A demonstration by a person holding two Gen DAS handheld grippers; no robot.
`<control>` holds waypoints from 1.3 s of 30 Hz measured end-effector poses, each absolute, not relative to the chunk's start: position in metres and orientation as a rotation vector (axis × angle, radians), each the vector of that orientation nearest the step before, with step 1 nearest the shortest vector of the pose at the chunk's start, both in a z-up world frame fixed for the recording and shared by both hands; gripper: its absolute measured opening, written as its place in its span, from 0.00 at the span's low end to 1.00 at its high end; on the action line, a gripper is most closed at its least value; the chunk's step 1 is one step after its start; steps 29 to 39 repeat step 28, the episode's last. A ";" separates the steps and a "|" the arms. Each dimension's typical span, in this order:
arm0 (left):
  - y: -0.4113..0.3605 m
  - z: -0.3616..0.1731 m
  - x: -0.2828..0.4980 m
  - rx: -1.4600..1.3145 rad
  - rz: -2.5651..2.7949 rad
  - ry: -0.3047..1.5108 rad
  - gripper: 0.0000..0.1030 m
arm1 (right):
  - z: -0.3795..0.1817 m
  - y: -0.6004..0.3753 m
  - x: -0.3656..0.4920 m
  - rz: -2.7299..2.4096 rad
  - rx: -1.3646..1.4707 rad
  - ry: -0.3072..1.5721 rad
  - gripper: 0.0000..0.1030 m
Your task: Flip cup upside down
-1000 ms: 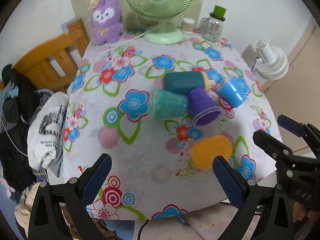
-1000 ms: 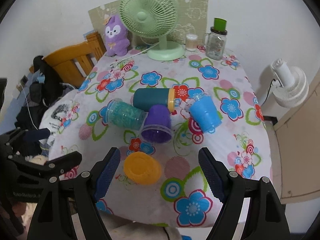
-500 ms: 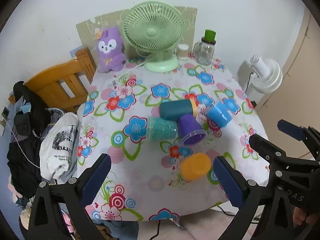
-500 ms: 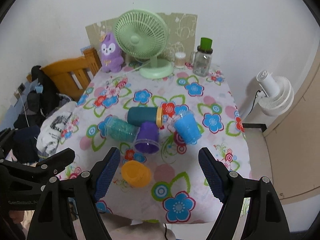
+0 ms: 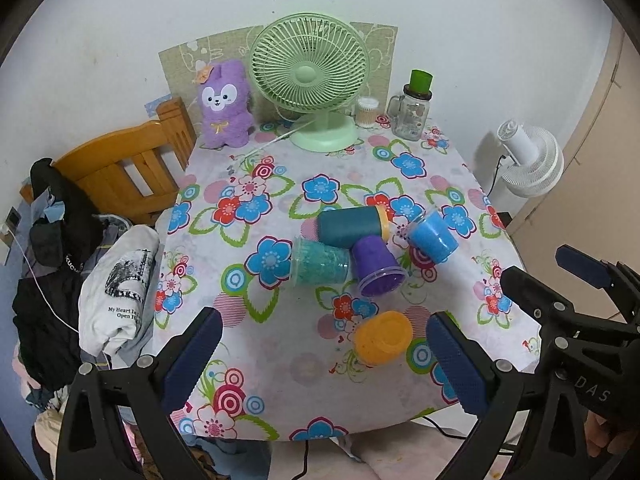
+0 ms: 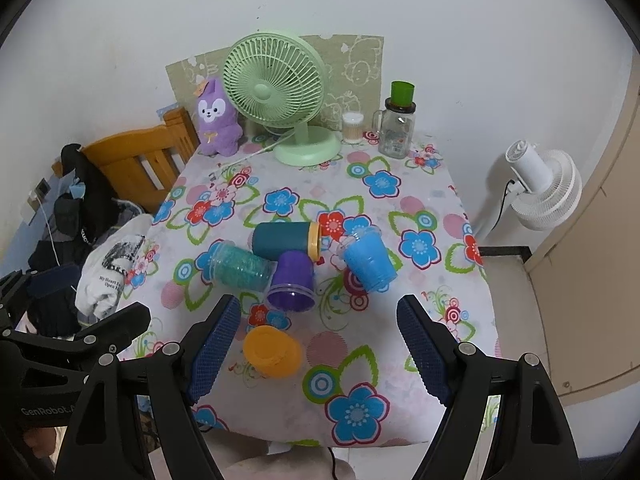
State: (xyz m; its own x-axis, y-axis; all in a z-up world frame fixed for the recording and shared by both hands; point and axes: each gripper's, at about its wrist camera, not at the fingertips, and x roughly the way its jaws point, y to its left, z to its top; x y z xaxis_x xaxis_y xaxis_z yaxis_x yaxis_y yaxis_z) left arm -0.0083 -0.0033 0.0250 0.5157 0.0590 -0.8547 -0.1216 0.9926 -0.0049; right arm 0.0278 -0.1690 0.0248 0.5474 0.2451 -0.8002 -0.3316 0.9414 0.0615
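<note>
Both grippers have pulled back from the desk (image 5: 280,360); I hold left gripper (image 5: 320,364) and right gripper (image 6: 320,350) with jaws wide, empty. Orange cup (image 6: 272,351) sits upside down near me, four more lying just beyond.

Ahead of me a plain white wall (image 5: 120,20) backs the flower-print-covered table (image 5: 280,360). A wooden chair (image 5: 120,172) stands left, a white floor fan (image 6: 544,188) right, beside beige panelling (image 6: 592,280).
</note>
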 end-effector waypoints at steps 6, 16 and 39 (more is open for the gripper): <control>-0.005 0.027 -0.007 -0.069 0.106 1.016 1.00 | 0.026 -0.172 0.029 0.337 -0.095 0.928 0.80; -0.008 0.026 -0.002 -0.074 0.105 1.023 1.00 | 0.026 -0.175 0.031 0.338 -0.092 0.929 0.80; -0.008 0.025 0.000 -0.072 0.105 1.024 1.00 | 0.025 -0.175 0.033 0.338 -0.090 0.932 0.80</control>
